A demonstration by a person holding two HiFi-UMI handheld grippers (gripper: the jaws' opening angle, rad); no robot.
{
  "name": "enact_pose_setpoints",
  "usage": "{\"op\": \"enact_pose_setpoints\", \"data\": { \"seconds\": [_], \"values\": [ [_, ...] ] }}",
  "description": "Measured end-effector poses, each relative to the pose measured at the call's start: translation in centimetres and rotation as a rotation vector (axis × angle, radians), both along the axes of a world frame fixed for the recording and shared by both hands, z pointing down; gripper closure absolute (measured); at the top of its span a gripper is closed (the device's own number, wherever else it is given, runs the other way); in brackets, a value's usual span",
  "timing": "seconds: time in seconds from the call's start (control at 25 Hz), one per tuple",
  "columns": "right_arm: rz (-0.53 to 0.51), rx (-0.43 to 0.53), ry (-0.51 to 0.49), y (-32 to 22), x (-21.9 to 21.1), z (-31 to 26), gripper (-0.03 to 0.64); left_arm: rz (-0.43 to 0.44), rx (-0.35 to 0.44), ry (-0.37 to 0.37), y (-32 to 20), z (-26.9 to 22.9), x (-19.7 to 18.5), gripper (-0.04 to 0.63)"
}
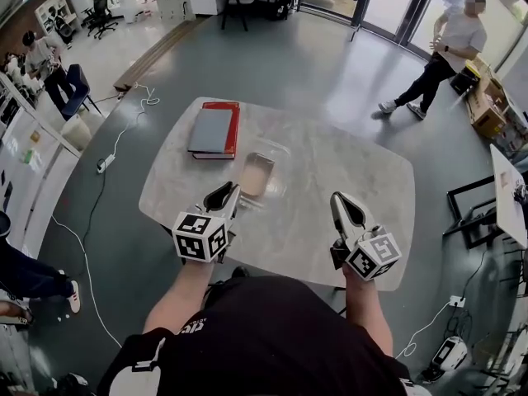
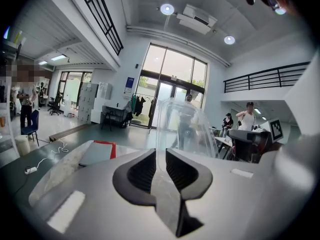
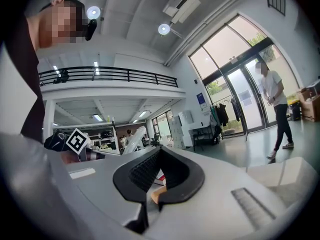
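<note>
A clear plastic box (image 1: 276, 153) with a brownish block (image 1: 256, 175) inside it lies in the middle of the pale marble table (image 1: 363, 172). My left gripper (image 1: 233, 190) reaches the box's near left edge. In the left gripper view the left gripper (image 2: 160, 151) is shut on a thin clear plastic wall (image 2: 185, 129) that rises from between the jaws. My right gripper (image 1: 339, 198) hovers over the table to the right of the box, apart from it. The right gripper (image 3: 160, 148) is shut with nothing in it.
A grey notebook on a red book (image 1: 214, 130) lies at the table's far left. A person (image 1: 445, 48) stands on the floor at the far right. A black chair frame (image 1: 478, 213) is right of the table. A power strip and cables (image 1: 106, 163) lie on the floor at left.
</note>
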State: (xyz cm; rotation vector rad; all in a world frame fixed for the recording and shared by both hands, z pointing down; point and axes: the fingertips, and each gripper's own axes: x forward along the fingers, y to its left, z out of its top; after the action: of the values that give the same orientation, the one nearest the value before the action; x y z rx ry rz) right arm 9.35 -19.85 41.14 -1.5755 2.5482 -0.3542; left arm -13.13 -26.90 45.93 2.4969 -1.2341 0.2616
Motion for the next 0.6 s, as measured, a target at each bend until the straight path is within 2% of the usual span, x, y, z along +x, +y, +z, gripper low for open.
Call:
{"op": "enact_pose_setpoints", "data": {
  "seconds": [0.28, 0.6],
  "values": [
    [0.031, -0.006, -0.002, 0.3, 1.8, 0.6, 0.604, 0.022, 0.02, -0.006, -0.8, -0.4, 1.3, 0.532],
    [0.019, -0.007, 0.025, 0.1, 1.1, 0.8, 0.606, 0.008, 0.041, 0.002, -1.6, -0.9, 0.6, 0.532]
  ]
}}
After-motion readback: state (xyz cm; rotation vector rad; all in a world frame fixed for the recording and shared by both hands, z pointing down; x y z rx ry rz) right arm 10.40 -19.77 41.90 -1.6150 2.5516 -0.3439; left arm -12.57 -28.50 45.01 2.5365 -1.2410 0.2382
